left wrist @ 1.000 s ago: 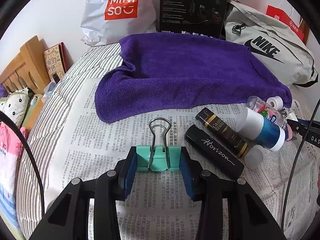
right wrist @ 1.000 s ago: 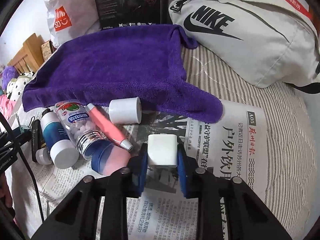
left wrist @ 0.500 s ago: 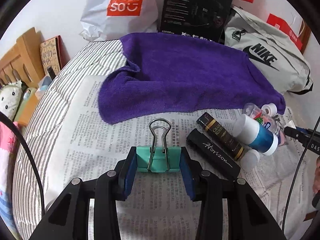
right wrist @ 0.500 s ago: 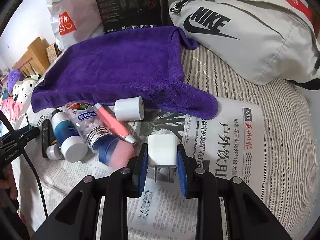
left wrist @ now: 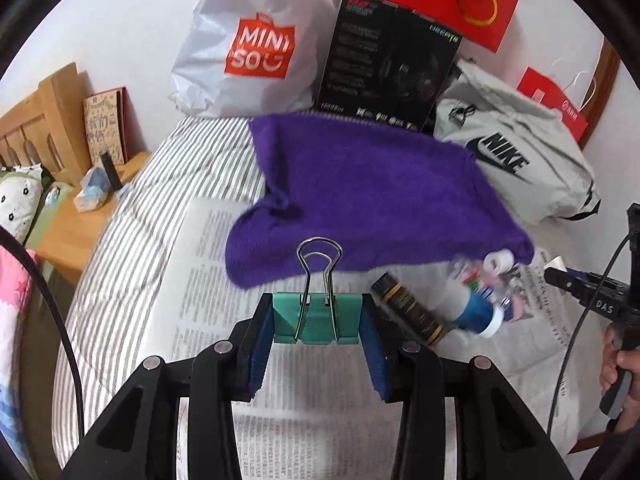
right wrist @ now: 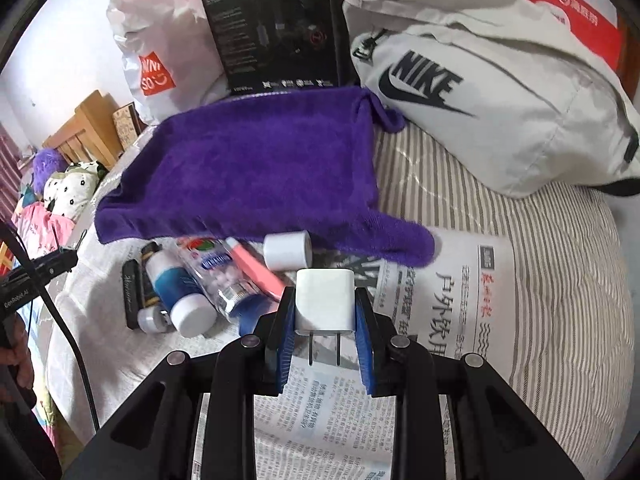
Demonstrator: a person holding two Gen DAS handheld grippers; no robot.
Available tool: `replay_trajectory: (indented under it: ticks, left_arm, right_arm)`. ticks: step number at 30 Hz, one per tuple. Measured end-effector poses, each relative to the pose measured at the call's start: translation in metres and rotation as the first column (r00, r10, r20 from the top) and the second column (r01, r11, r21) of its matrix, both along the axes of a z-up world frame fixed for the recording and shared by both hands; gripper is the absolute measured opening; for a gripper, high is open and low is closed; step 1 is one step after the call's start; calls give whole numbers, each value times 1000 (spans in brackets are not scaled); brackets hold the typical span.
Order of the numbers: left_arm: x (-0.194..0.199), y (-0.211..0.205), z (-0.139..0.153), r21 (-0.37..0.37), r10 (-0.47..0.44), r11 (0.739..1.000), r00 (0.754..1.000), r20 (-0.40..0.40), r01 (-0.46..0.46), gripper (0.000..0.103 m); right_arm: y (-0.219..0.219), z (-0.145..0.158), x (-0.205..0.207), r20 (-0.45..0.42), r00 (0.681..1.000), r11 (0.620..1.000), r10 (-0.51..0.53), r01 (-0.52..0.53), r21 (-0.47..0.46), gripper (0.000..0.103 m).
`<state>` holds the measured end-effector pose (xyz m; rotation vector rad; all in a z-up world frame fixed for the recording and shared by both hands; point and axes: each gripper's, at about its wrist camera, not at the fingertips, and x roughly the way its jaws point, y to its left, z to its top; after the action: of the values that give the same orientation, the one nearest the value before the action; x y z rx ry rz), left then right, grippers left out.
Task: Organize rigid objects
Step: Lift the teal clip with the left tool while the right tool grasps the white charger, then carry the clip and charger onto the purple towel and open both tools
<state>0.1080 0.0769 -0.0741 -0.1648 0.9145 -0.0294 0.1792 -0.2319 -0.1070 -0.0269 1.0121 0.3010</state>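
Observation:
My left gripper (left wrist: 317,320) is shut on a teal binder clip (left wrist: 316,316) with its wire handles pointing away, held above the newspaper (left wrist: 200,280). My right gripper (right wrist: 325,312) is shut on a white plug adapter (right wrist: 325,300), prongs toward the camera, lifted above the newspaper (right wrist: 460,304). A purple towel (right wrist: 260,172) lies spread on the bed behind. On the paper lie a blue bottle with white cap (right wrist: 176,292), a clear pill bottle (right wrist: 216,272), a pink tube (right wrist: 256,272), a white cylinder (right wrist: 287,250) and two black tubes (right wrist: 134,292).
Against the wall stand a Miniso bag (left wrist: 248,48), a black box (left wrist: 384,68) and a grey Nike bag (right wrist: 500,88). A wooden headboard and bedside shelf (left wrist: 60,216) are at the left. The striped bedsheet (right wrist: 560,260) runs to the right edge.
Both grippers have risen and pulled back from the bed, each with its object still held. The bottles and towel look smaller and farther below.

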Motion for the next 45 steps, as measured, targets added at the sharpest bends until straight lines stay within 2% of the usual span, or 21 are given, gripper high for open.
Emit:
replay_trajectory:
  ticks: [6,11,20,27,33,38,45]
  left_arm:
    - [22,-2,22,-11,-32,999,999,30,32,39]
    - [55,-5,31,-10,-53,999,998,45,53,39]
    - [117,-12,16,-49,-70,996,997,42,72,39]
    - [159,-17,-5,-64,-78,995,997,7,78,39]
    - [194,-20,-25,-69,-73,995,997,-39,70,39]
    - [225,-24,-39,-37,-79,996,993,-83,76,39]
    - [244,-33,-54,10,-81,996,987,-141,83,39]
  right_arm:
    - [6,23,15,24,1000,1000,19,-19,5,27]
    - [12,36,39,34,999,999,34,-34,9,27]
    - [38,40,99,34,997,997,72,-72,10,27]
    - [56,21,152,2,998,997,70,-70,38,27]
    - [72,-4,189,-17,998,998,67,-66,19,27]
    - [84,-26,213,-45,997,998,59,-60,-23,27]
    - [95,-43,227,-77,995,996,60,-65,-64,27]
